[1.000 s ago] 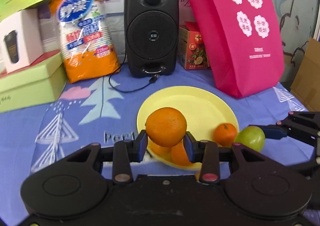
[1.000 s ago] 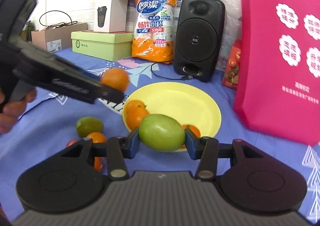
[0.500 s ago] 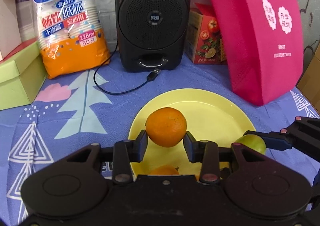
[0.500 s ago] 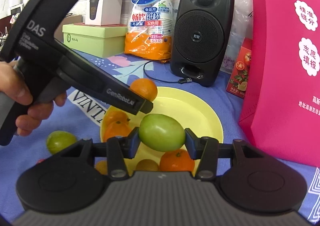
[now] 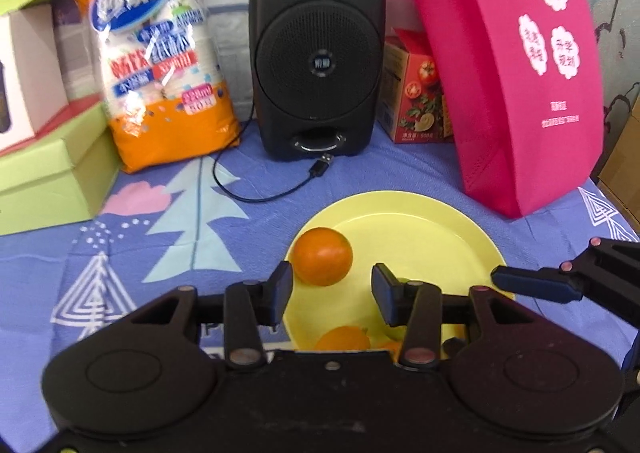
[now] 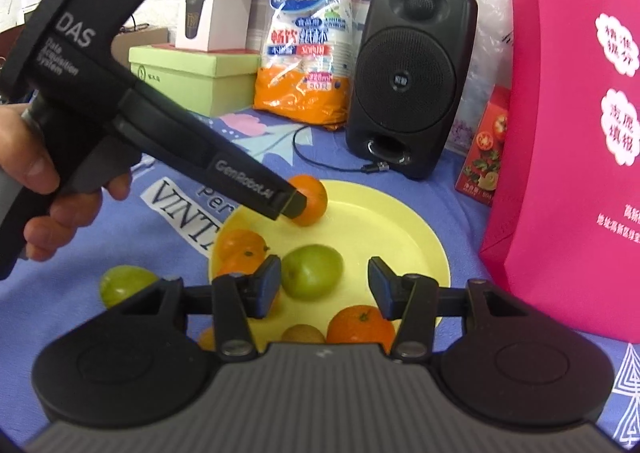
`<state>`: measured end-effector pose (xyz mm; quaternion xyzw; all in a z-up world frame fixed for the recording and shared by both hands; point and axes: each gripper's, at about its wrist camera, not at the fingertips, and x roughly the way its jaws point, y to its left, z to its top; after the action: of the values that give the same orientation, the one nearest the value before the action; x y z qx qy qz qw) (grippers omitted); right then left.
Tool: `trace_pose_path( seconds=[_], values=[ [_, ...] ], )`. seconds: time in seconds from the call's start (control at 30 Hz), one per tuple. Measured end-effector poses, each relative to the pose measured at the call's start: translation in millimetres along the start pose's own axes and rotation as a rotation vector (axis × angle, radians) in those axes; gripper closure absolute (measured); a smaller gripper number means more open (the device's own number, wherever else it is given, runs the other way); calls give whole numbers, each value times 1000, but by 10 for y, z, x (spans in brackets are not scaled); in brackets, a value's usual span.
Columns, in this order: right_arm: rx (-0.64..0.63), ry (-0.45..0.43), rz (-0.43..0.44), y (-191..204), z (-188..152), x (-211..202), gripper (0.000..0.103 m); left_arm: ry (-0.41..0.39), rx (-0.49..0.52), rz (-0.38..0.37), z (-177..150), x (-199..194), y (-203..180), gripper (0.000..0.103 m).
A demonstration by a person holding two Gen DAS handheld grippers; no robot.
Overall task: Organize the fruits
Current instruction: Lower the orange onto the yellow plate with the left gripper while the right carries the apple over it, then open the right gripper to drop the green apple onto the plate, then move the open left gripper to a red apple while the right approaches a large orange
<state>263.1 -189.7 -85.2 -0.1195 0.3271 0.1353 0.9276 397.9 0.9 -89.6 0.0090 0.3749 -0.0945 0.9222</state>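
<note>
My left gripper (image 5: 331, 289) is spread wide, the orange (image 5: 322, 256) resting free on the yellow plate (image 5: 432, 229) just beyond its fingers. My right gripper (image 6: 323, 287) is spread too, the green fruit (image 6: 314, 272) lying on the plate near 2 other oranges.

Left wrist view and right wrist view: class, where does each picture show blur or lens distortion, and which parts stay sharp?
Left wrist view: the paper-cup bag print is smeared; the pink bag bows with fisheye curvature; the orange on the yellow plate is fairly crisp. Right wrist view: the green fruit is slightly soft; the speaker is sharper; corners darken.
</note>
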Motion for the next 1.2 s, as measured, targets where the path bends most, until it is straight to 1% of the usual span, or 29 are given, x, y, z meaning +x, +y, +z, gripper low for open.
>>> trace_pose_path(
  seconds=[0.27,0.43,0.6,0.8,0.93,1.0,1.2],
  values=[
    [31,-26,-10,79,-122,-342,56,-44,-25,18,-273,-528,111,59],
    [67,-36,-6,131,-268,-544,56,-53,-44,33,-540,-787,171,59],
    [85,-26,6,220,-431,-674,56,-49,-62,57,-855,-972,174,59],
    [87,-1,37,367,-636,-760,56,-38,-74,87,-1229,-1119,153,59],
    [73,29,69,497,-769,-771,56,-17,-76,95,-1417,-1126,126,59],
    [67,42,83,561,-826,-767,56,-7,-72,108,-1474,-1102,113,59],
    [50,62,120,703,-888,-730,56,23,-80,111,-1528,-958,135,59]
  ],
)
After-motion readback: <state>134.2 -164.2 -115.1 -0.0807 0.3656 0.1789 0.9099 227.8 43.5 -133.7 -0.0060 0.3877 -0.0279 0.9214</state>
